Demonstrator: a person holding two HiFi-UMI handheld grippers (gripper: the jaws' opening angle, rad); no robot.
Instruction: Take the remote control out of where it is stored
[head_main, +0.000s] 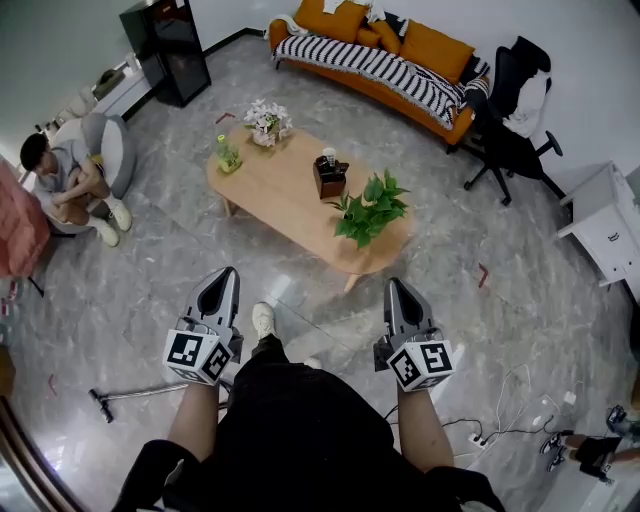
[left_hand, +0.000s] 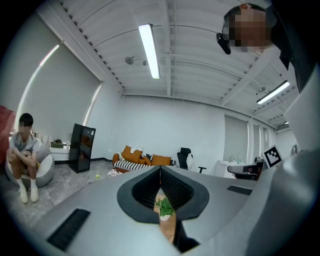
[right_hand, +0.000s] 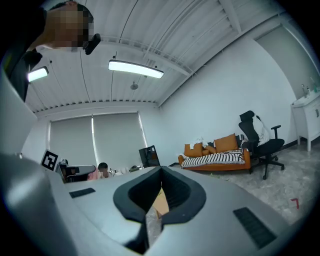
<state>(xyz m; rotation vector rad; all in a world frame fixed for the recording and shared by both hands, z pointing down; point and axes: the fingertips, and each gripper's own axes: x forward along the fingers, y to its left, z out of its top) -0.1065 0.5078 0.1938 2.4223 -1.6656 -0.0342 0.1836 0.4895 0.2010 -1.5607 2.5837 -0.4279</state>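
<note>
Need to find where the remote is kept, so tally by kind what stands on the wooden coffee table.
Flower bouquet: 1
Small green container: 1
Dark box: 1
Leafy potted plant: 1
Total: 4

Clock positions are read in the head view from the centre of the coffee table (head_main: 290, 215).

On the table:
- Box (head_main: 329, 177): at the centre.
- Potted plant (head_main: 370, 208): at 4 o'clock from the box, on the near right end.
- Flower arrangement (head_main: 267, 122): at 10 o'clock from the box, on the far left end.
- Bottle (head_main: 228, 155): just beside the flowers, at their 8 o'clock.

Off the table:
- Sofa (head_main: 380, 60): 1 o'clock, against the wall.
- Office chair (head_main: 510, 140): 2 o'clock, just beside the sofa's right end.
- Low cabinet (head_main: 610, 225): 3 o'clock.
- Tall cabinet (head_main: 165, 50): 11 o'clock.
- Seated person (head_main: 65, 185): 9 o'clock, well apart.
- Left gripper (head_main: 228, 272): 7 o'clock.
- Right gripper (head_main: 397, 283): 5 o'clock.
</note>
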